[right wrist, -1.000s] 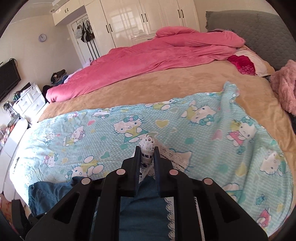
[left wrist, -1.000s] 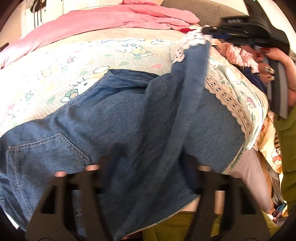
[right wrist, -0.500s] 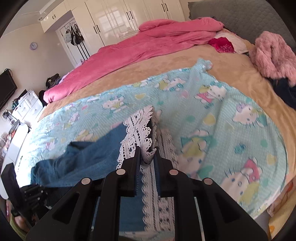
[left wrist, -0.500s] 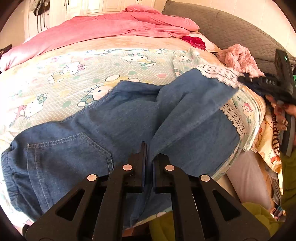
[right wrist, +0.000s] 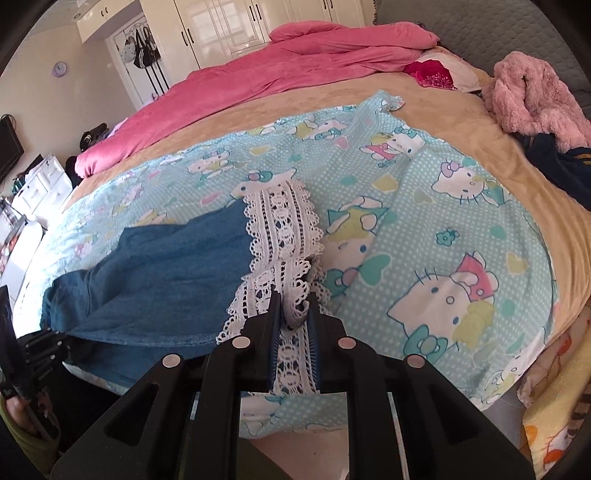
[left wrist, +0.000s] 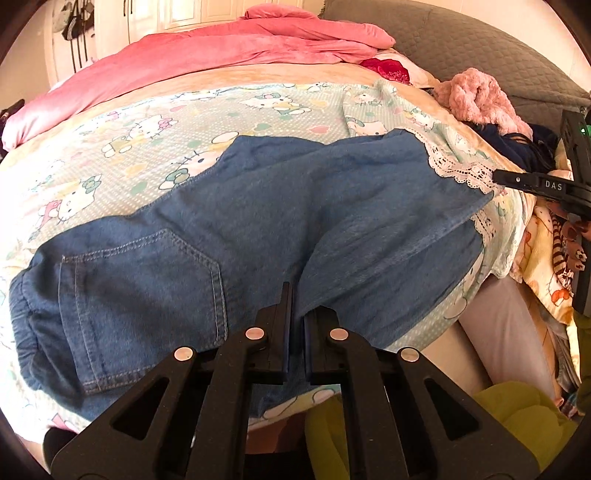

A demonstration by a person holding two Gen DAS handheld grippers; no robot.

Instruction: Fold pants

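Note:
Blue denim pants (left wrist: 258, 229) with white lace hems lie spread on a Hello Kitty sheet (left wrist: 155, 129), back pocket at the left. One leg lies folded over the other. My left gripper (left wrist: 297, 306) is shut on the denim edge near the crotch at the bed's near side. My right gripper (right wrist: 293, 314) is shut on the lace hem (right wrist: 284, 229) of the upper leg and holds it low over the sheet (right wrist: 443, 229). In the left wrist view the right gripper (left wrist: 496, 177) shows at the right, on the lace.
A pink duvet (right wrist: 295, 62) lies bunched across the far side of the bed. A fluffy pink garment (right wrist: 532, 96) and dark clothes (right wrist: 557, 166) lie at the right edge. Wardrobes (right wrist: 236, 22) and a dresser (right wrist: 40, 184) stand beyond the bed.
My right gripper carried the lace hem down and to the right, laying the leg flat over the other. My left gripper closed on the denim edge and stayed there.

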